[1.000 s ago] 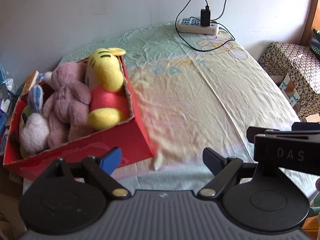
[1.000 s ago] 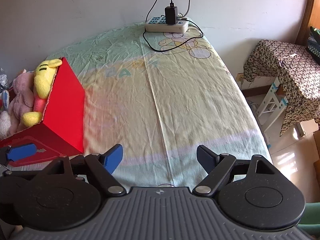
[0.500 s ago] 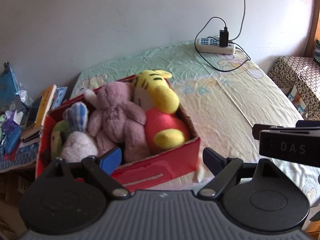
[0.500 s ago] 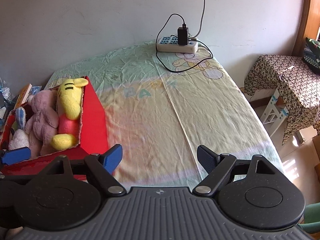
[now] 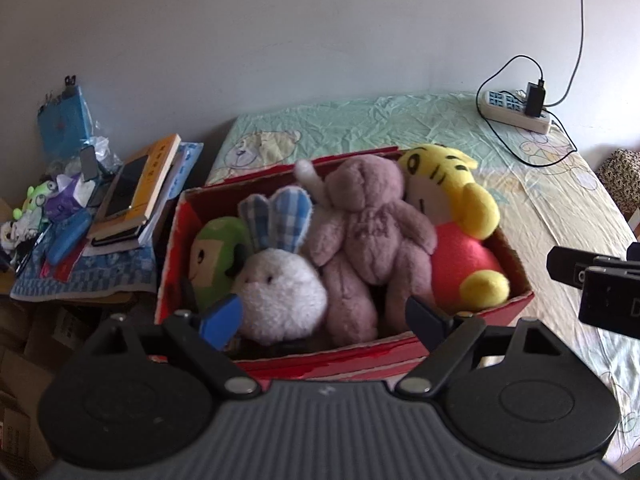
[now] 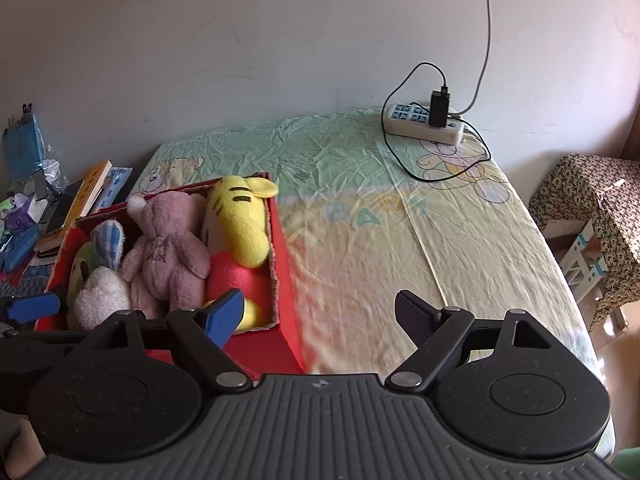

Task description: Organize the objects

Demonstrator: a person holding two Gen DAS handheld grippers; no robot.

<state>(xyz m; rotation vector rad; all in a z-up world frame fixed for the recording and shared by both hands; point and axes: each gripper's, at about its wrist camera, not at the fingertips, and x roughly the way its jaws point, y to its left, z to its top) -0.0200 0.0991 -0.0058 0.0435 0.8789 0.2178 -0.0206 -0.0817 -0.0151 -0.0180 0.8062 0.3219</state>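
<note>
red box (image 5: 400,354) full of soft toys (image 5: 360,232) sits at the bed's (image 6: 400,240) near left edge, long axis left to right | straight ahead of and below the left tongs (image 5: 324,316), the nearer pair | right tongs (image 6: 320,314) hang over bare sheet, box to their left | both pairs apart, holding nothing, touching nothing

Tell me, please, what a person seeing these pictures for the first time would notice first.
The eye goes first to the red cardboard box at the near left corner of the bed, packed with soft toys: a yellow striped tiger plush, a mauve teddy bear and a white fluffy rabbit with checked blue ears. Next comes the white power strip with its black charger, far back by the wall.
</note>
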